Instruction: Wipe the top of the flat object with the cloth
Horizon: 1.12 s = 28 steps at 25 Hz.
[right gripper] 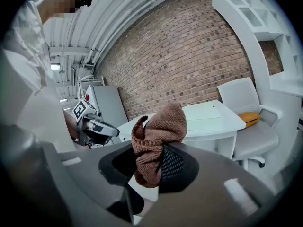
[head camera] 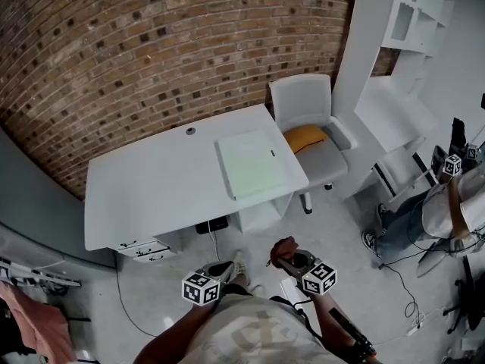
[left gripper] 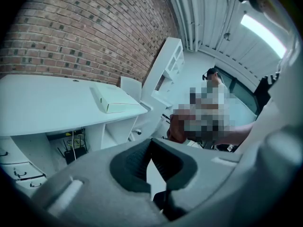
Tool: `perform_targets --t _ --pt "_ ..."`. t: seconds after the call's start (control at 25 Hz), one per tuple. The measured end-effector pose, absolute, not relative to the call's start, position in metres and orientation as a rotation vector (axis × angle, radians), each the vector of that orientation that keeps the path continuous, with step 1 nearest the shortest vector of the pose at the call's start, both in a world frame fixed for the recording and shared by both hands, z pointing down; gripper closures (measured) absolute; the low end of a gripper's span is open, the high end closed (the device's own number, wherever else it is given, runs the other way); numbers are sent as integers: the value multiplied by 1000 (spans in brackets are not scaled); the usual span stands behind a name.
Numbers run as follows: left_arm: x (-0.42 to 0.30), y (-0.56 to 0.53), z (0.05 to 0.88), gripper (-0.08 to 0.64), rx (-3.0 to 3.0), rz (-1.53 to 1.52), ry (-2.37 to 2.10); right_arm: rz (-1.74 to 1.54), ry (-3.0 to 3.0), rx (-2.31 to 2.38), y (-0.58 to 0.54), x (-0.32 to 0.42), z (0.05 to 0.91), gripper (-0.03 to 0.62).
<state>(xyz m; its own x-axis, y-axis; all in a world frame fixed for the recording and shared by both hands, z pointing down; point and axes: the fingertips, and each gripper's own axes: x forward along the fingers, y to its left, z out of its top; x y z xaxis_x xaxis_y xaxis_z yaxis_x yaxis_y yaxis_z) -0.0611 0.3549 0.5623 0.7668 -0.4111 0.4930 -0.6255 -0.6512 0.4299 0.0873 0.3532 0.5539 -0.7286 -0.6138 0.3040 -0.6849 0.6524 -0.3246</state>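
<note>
L arm pose: forearm point(head camera: 168, 338) comes up from the bottom of the head view. L gripper point(left gripper: 150, 144) is held low in front of the torso, short of the desk's point(head camera: 155, 192) near edge, over the floor point(head camera: 348, 237). It aims toward the desk, tipped a bit down.
L claw: pads pressed together, nothing btw them.
R arm pose: R gripper point(right gripper: 149, 162) is just right of the L one, at about the same height. It is also short of the desk's near edge, aimed toward the desk and tipped a bit down.
R claw: pinching the cloth point(right gripper: 160, 134). It is brown knit, bunched, sticking up above the pads and hanging below them.
Cloth vs desk: in the R claw, well apart from the desk, not touching it.
Flat box point(head camera: 251, 164): pale green, lying flat on the desk's right end, close to the right edge. Nothing is on top of it.
Counts: grippers 2, cloth 1, flat box 1, desk 1.
Beside desk: 1 white chair point(head camera: 307, 105) at the right end, w/ 1 orange cushion point(head camera: 305, 137) on the seat.
Under desk: drawers point(head camera: 142, 249) at the left end; count unclear.
Behind desk: brick wall point(head camera: 151, 44).
Right of desk: white shelf unit point(head camera: 413, 21) past the chair, and a second person point(head camera: 447, 211) near it.
</note>
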Motion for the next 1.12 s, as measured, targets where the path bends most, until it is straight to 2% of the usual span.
perform_targets --t 0.36,0.64,1.12 --pt "-53 328 572 557 2334 467 -755 665 -2665 1082 331 98 562 485" --pt "-19 287 575 557 2353 453 -689 670 -2626 1115 297 124 563 485" --pt "0 168 567 557 2359 420 -660 624 -2606 1168 186 144 545 485"
